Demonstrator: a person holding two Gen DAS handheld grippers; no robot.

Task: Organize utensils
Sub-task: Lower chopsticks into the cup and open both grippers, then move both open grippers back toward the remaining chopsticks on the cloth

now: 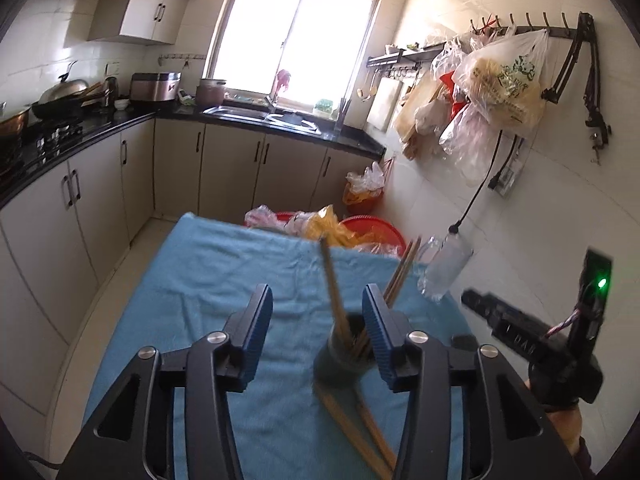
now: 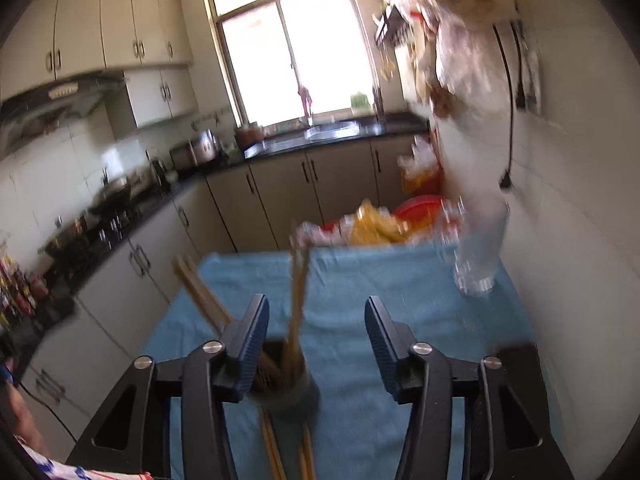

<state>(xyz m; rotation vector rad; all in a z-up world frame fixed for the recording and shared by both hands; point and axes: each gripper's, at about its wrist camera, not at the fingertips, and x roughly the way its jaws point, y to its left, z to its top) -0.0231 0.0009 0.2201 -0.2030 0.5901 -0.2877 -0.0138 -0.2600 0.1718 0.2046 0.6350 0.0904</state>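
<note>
The chopsticks (image 1: pixel 334 292) mostly stand in a dark round holder (image 1: pixel 346 354) on the blue cloth (image 1: pixel 224 272) covering the tabletop; several lean out toward one o'clock, one stands nearer twelve, and a few more (image 1: pixel 360 432) lie flat on the cloth at the holder's six o'clock, still outside it. In the left wrist view the left tongs (image 1: pixel 318 320) are spread, the holder sitting just inside the right-hand finger, nothing pinched. In the right wrist view the right tongs (image 2: pixel 316 330) are likewise spread and empty, the holder (image 2: pixel 286 376) close against their left-hand finger, loose chopsticks (image 2: pixel 276 444) at six o'clock below it. Both views are blurred, so contact between fingers and holder cannot be confirmed. A clear plastic bottle (image 1: pixel 444 268) stands at the cloth's two o'clock corner, near the wall; red basins (image 1: pixel 372 230) with bags lie beyond the far edge at twelve. Judgement: the step in hand is collecting the flat chopsticks. It would be done well by lowering one pair of tongs to the cloth, closing across the sticks near mid-length, lifting them upright and feeding them in without knocking the leaning ones; the other pair could steady the holder, which looks light and liable to tip.
</note>
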